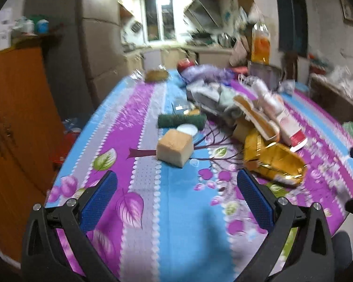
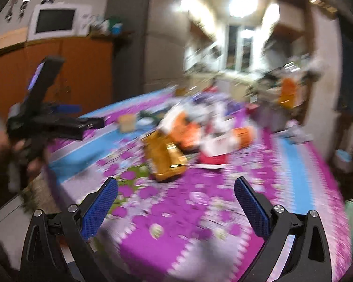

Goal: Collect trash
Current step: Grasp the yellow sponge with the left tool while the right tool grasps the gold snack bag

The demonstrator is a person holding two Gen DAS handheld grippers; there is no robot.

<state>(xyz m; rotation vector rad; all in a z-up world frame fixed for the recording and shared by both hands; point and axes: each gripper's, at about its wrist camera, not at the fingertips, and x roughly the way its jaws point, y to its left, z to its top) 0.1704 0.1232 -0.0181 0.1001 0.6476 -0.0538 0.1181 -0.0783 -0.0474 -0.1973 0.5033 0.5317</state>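
Note:
Trash lies on a table with a purple and blue flowered cloth (image 1: 176, 211). A gold foil wrapper (image 1: 273, 159) sits right of centre, with a red and white tube (image 1: 289, 127) and torn orange packaging (image 1: 254, 115) behind it. A tan sponge block (image 1: 175, 146) and a green scouring roll (image 1: 181, 121) lie in the middle. My left gripper (image 1: 176, 185) is open and empty above the near cloth. My right gripper (image 2: 176, 191) is open and empty, a little short of the gold wrapper (image 2: 164, 157). The right wrist view is blurred. The left gripper (image 2: 66, 117) shows there at left.
An orange wooden cabinet (image 1: 16, 122) stands left of the table, with a microwave (image 2: 56, 22) on top. A bottle of orange liquid (image 1: 261, 42) and a metal pot (image 1: 266, 72) stand at the far right. A purple bag (image 1: 204, 71) lies at the far end. A kitchen lies behind.

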